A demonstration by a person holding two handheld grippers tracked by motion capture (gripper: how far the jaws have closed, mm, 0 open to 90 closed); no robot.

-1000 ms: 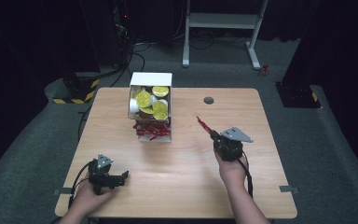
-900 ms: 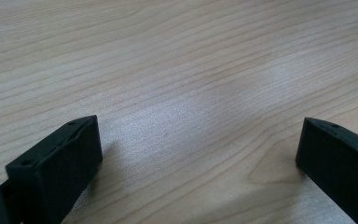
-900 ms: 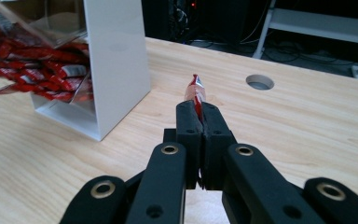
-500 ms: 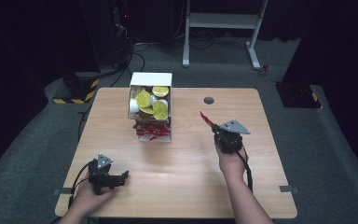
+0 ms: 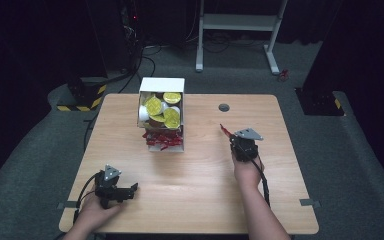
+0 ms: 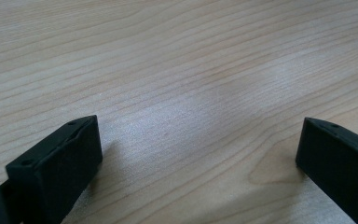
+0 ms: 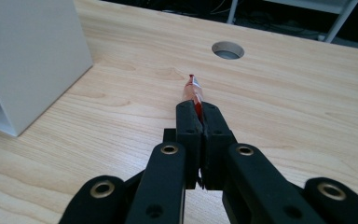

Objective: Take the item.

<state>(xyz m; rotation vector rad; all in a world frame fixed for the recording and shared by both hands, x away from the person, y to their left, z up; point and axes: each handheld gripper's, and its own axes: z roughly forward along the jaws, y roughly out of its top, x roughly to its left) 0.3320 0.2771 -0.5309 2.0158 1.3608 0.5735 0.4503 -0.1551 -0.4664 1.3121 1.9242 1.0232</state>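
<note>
Red sachet point(image 7: 193, 93) pinched in right gripper point(image 7: 200, 114) fingers, held right of the white box point(image 5: 161, 120), above the surface point(image 5: 200, 200). Left gripper point(image 5: 130, 189) well below-left of box, fingers spread, holding nothing.

A round cable hole point(image 5: 224, 107) is sitting in the wooden tabletop point(image 5: 200, 200) near its far edge. Behind the tabletop, a white metal stand point(image 5: 240, 22) is standing on the grey floor point(image 5: 360, 165).
</note>
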